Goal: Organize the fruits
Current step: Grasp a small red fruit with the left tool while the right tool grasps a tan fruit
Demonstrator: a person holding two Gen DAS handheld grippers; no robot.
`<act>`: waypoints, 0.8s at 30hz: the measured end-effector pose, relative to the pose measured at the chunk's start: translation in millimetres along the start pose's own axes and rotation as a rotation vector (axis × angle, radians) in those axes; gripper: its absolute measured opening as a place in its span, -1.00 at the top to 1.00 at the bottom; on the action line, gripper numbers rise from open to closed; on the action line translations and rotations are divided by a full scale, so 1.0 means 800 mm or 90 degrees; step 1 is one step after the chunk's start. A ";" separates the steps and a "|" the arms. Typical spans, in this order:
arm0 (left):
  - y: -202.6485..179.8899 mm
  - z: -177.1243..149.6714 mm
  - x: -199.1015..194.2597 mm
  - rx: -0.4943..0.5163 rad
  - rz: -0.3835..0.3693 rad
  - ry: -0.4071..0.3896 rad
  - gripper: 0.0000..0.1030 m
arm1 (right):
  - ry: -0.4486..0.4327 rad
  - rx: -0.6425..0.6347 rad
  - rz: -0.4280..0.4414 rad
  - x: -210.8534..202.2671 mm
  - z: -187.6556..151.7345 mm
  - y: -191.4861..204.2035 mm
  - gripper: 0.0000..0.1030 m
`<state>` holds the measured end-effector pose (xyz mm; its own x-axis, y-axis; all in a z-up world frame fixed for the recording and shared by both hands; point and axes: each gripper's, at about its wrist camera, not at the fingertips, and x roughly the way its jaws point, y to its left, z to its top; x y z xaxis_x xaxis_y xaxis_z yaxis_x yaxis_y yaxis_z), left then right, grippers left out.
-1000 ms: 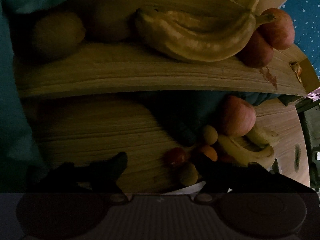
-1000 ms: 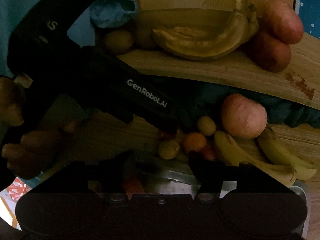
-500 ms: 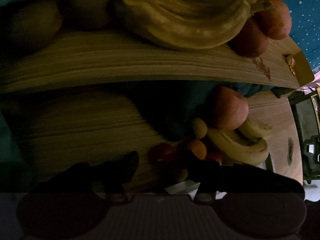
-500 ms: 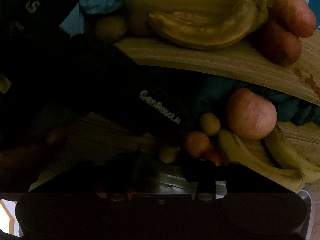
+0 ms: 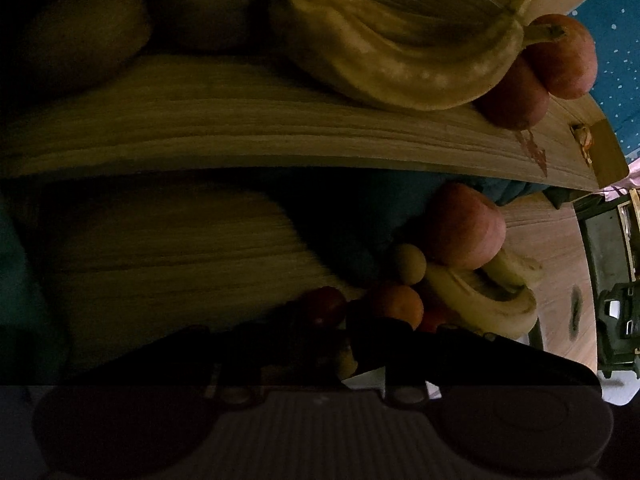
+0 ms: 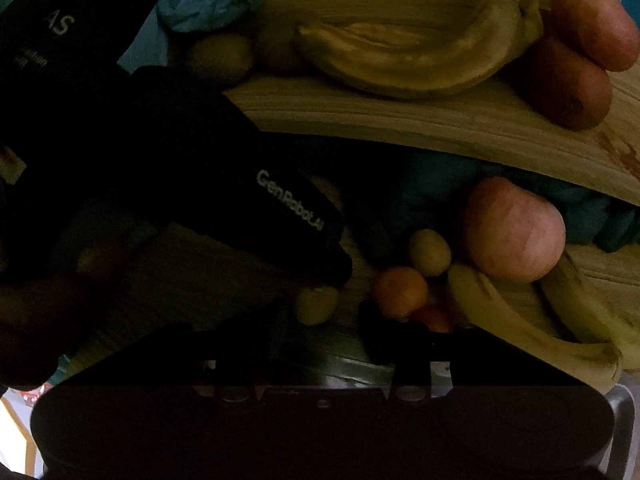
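In the dim left wrist view my left gripper (image 5: 326, 324) has its fingers drawn in on a small yellow-green fruit (image 5: 346, 360) on the lower wooden shelf (image 5: 160, 264). The right wrist view shows its black body (image 6: 288, 208), its tip resting on that fruit (image 6: 316, 304). Just right lie an orange (image 6: 400, 290), a pale round fruit (image 6: 430, 252), a red apple (image 6: 516, 228) and bananas (image 6: 520, 320). My right gripper (image 6: 320, 328) hangs open in front of them, holding nothing.
The upper shelf (image 6: 400, 120) carries a bunch of bananas (image 6: 400, 60), two red apples (image 6: 580, 40) and brownish fruits (image 6: 220, 60). A metal tray rim (image 6: 352, 360) sits under my right gripper. A person's hand (image 6: 60, 300) holds the left gripper.
My left gripper has moved forward and down toward the small fruits and its fingers have narrowed around the yellow-green one. The right gripper has edged closer to the shelf.
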<state>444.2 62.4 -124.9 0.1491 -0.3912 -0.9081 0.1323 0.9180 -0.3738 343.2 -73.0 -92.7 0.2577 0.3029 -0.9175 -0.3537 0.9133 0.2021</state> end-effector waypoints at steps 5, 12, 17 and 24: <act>0.000 0.002 0.001 0.001 0.003 0.000 0.50 | 0.000 -0.011 0.000 0.009 0.004 0.002 0.38; 0.001 -0.002 -0.003 -0.003 0.016 -0.008 0.53 | -0.004 -0.024 0.004 0.013 0.008 0.004 0.39; 0.002 -0.008 -0.013 -0.015 0.026 -0.023 0.53 | -0.012 -0.034 0.011 0.002 0.001 0.005 0.39; -0.002 -0.021 -0.038 -0.030 0.041 -0.058 0.53 | -0.036 -0.040 0.011 -0.026 -0.011 -0.004 0.39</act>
<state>423.2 73.7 -99.7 0.2443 -0.3337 -0.9105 0.0740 0.9426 -0.3256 330.9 -84.8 -77.2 0.3012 0.3357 -0.8925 -0.4137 0.8893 0.1949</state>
